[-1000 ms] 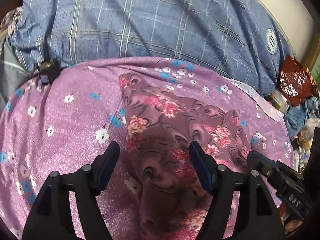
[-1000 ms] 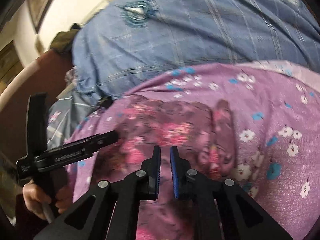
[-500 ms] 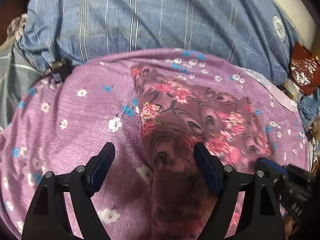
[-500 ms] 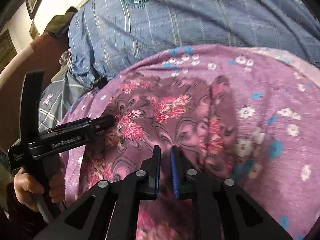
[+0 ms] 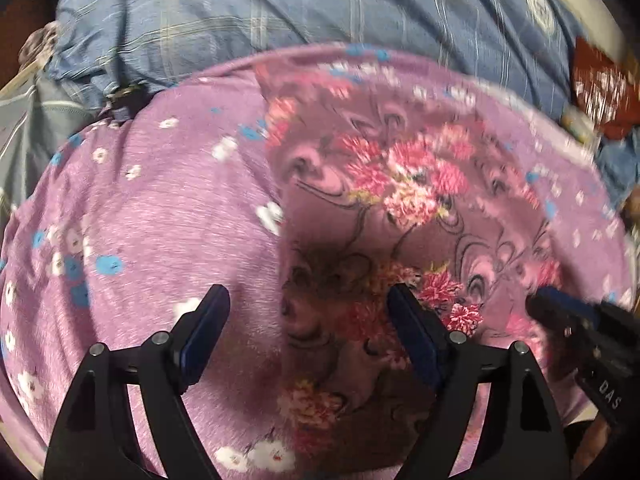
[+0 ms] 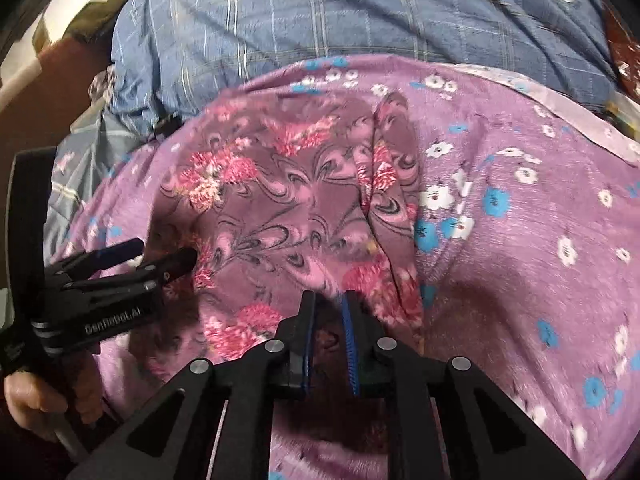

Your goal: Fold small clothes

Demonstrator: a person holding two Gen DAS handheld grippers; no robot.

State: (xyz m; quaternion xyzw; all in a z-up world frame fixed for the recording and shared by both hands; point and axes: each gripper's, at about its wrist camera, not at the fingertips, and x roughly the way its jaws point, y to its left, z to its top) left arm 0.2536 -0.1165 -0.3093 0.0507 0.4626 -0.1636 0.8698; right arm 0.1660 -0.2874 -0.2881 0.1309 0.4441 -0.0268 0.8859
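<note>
A purple flowered bedsheet (image 5: 168, 216) carries a mauve floral garment (image 6: 280, 216); far, a blue checked blanket (image 5: 280, 4). Left gripper (image 5: 308, 332) fingers are wide; right gripper (image 6: 328, 336) fingers, narrow, have just been opening.

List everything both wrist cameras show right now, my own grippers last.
Floral garment: one, mauve-brown with pink flowers, lying on the purple sheet, a raised fold on one side.
Purple sheet: one, lilac with white and blue flowers, beneath the garment.
Blue checked cloth: one, behind the sheet.
Red shiny wrapper: one, far right edge.
Left gripper: open wide, over the garment's left edge.
Right gripper: just opening, slightly apart, nothing clamped.
Hand: one, holding the left gripper's handle.
</note>
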